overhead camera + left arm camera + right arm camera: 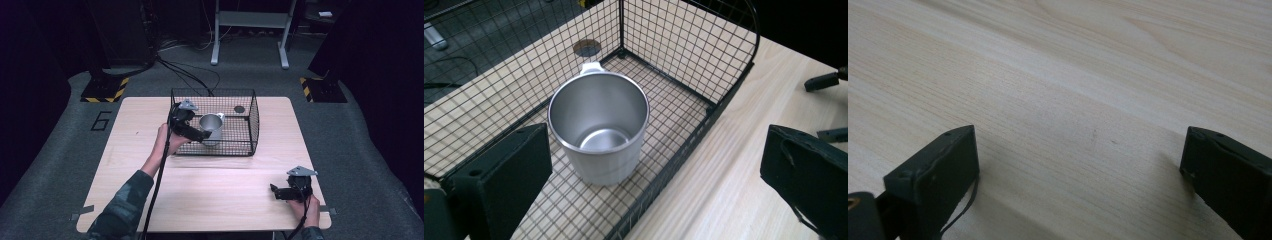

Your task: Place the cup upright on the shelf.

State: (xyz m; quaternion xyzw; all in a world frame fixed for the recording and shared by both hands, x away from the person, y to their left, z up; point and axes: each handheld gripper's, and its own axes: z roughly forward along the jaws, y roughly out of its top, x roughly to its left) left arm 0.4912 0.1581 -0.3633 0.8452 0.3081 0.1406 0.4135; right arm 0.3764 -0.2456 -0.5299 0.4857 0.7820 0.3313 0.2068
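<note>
A shiny metal mug (212, 128) (599, 130) stands upright and empty inside a black wire basket (250, 122) (724, 60) at the back middle of the table. My left gripper (197, 134) (654, 175) hovers just in front of the mug at the basket's near left corner, open, with nothing between its jaws. The mug's white handle (590, 67) points away from it. My right gripper (274, 191) (1078, 175) rests low over the bare wood near the table's front right corner, open and empty.
The wooden table (200, 185) has a round cable hole (239, 109) (587, 48) showing through the basket floor. The basket's open side faces the front. Cables and a metal stand (250, 30) sit on the floor behind the table.
</note>
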